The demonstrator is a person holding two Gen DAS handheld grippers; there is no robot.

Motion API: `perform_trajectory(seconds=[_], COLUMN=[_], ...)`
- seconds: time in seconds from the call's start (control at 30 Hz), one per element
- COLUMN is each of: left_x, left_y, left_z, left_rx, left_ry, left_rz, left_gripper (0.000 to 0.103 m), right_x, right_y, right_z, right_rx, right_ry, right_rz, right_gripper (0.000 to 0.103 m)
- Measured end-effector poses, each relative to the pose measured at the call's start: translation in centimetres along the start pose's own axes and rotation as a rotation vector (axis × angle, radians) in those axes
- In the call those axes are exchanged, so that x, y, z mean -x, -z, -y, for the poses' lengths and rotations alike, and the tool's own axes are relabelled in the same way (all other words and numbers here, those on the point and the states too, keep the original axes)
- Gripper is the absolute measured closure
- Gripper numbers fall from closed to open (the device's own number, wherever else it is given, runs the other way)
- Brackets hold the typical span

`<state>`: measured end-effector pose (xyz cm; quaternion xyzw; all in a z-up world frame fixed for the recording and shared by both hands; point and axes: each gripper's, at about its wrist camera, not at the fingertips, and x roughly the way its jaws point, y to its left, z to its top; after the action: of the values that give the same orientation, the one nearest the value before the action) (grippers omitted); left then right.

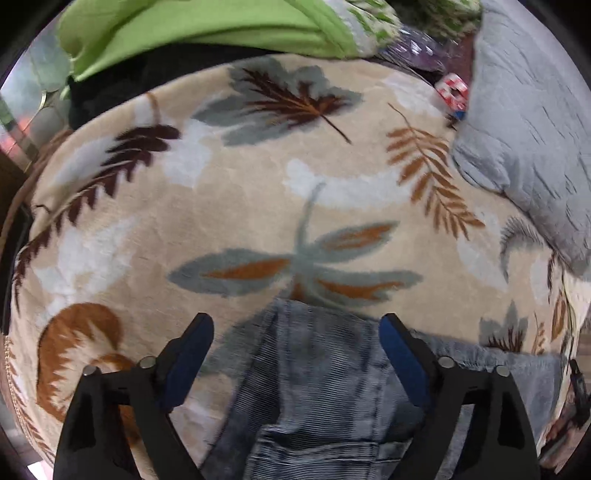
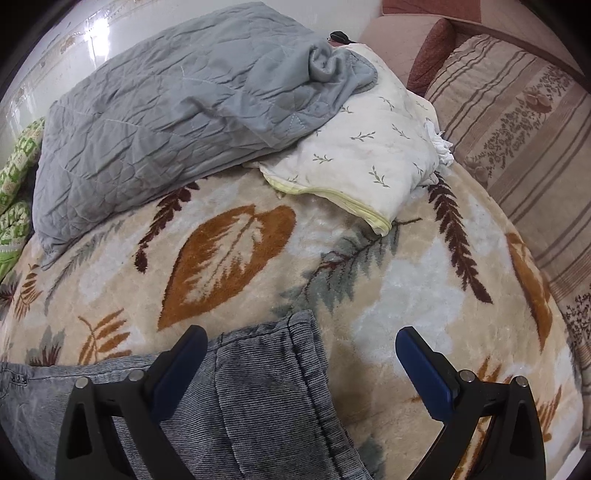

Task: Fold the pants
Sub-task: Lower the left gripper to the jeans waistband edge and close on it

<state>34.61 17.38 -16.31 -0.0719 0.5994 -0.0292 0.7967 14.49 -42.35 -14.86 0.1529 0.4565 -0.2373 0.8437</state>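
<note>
Grey-blue corduroy pants (image 1: pixel 317 387) lie on a beige blanket with a leaf pattern (image 1: pixel 258 192). In the left wrist view my left gripper (image 1: pixel 295 332) hangs over the pants' upper end, its blue pads wide apart on either side of the cloth and not pressing it. In the right wrist view the pants (image 2: pixel 258 398) show a hemmed end with a corner pointing up the blanket (image 2: pixel 369 277). My right gripper (image 2: pixel 301 345) stands open above that corner, the left finger over the cloth and the right finger over bare blanket.
A grey quilted cover (image 2: pixel 166 122) and a cream pillow with small sprigs (image 2: pixel 369 155) lie at the far side. A striped floral cushion (image 2: pixel 517 140) borders the right. Green fabric (image 1: pixel 207 29) and a small red-and-white item (image 1: pixel 452 92) sit beyond the blanket.
</note>
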Motion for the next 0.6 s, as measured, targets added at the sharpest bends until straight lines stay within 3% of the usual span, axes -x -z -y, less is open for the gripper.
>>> perform_trajectory(seconds=[0.13, 0.33, 0.4, 0.47, 0.6], left_x=[-0.9, -1.2, -1.2, -1.3, -1.1], left_y=[0.3, 0.4, 0.4, 0.6, 1.2], left_z=[1.1, 1.2, 1.3, 1.2, 1.5], left_rx=[-0.043, -0.054, -0.064, -0.064, -0.08], left_ry=[-0.001, 0.002, 0.004, 0.02, 0.007], left_rz=[-0.027, -0.009, -0.003, -0.009, 0.002], left_gripper=[0.029, 0.036, 0.036, 0.028, 0.027], right_x=[-0.1, -0.2, -0.6, -1.2, -2.6], right_y=[-0.3, -1.0, -1.2, -1.2, -1.1], right_z=[0.1, 0.4, 0.6, 0.6, 0.3], right_rx=[0.004, 0.016, 0.016, 0.007, 0.031], right_ry=[-0.025, -0.124, -0.127, -0.15, -0.124], right_rz=[-0.006, -0.028, -0.031, -0.047, -0.095], right_gripper=[0.0, 0.0, 0.0, 0.001, 0.003])
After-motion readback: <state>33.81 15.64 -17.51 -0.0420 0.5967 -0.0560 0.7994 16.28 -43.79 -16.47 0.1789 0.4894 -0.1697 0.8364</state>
